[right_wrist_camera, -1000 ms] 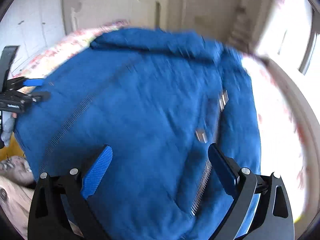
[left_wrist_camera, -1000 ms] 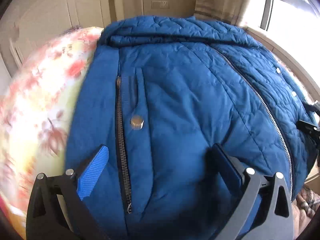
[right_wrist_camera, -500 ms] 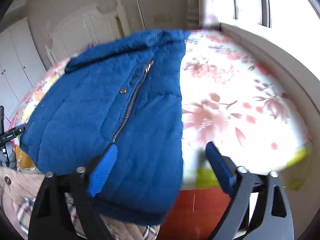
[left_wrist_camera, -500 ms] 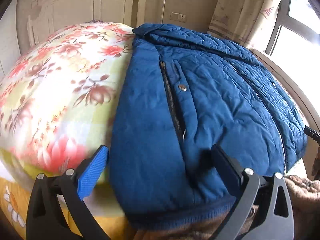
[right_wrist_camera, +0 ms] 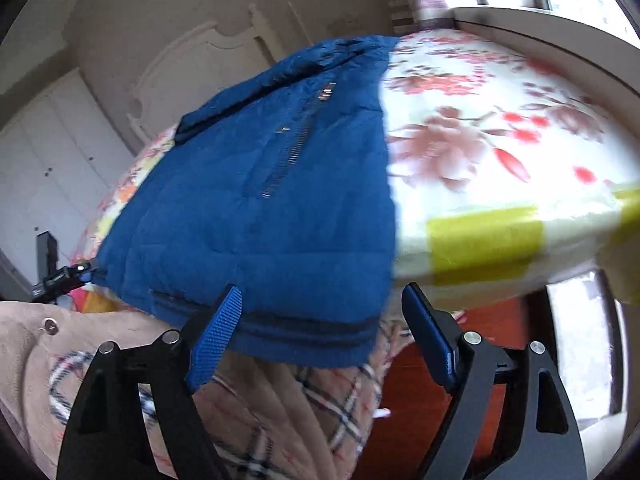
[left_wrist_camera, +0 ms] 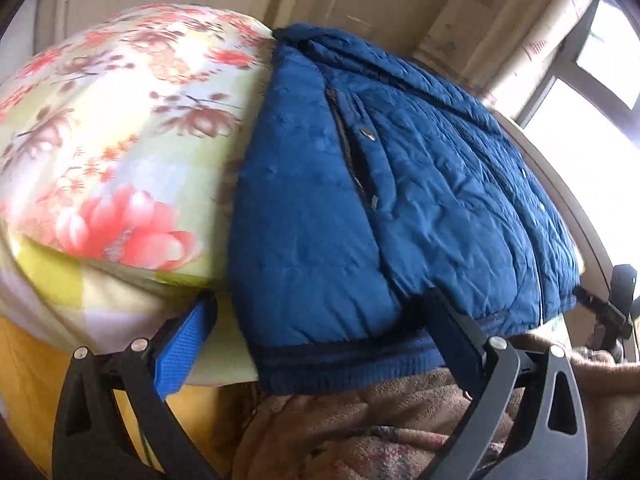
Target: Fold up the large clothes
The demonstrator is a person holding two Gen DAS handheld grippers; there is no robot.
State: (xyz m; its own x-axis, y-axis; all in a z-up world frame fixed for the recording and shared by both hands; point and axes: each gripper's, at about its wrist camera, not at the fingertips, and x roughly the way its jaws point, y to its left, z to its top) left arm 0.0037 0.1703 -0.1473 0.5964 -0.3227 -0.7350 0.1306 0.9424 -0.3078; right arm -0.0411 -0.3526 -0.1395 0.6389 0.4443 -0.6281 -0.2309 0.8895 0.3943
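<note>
A blue quilted jacket (left_wrist_camera: 400,208) lies flat on the flowered bed sheet (left_wrist_camera: 120,128), collar far, ribbed hem (left_wrist_camera: 352,364) at the near edge. My left gripper (left_wrist_camera: 320,304) is open at the jacket's lower left corner, and the hem lies between its fingers without either pad pressing it. In the right wrist view the jacket (right_wrist_camera: 260,220) fills the middle. My right gripper (right_wrist_camera: 323,294) is at the lower right corner, its jaws closing. The hem (right_wrist_camera: 304,332) sits between the blue pads, which stand clear of it. Each gripper shows small at the other view's edge.
A beige fleece garment with plaid lining (right_wrist_camera: 256,412) hangs below the hem at the foot of the bed. A white headboard (right_wrist_camera: 200,56) and wardrobe doors (right_wrist_camera: 48,148) stand behind. Windows (left_wrist_camera: 592,72) are at the right, and red-brown wood (right_wrist_camera: 420,420) shows under the mattress.
Both cameras have drawn back from over the jacket to its hem, the left towards the left corner, the right towards the right corner. The right jaws have narrowed.
</note>
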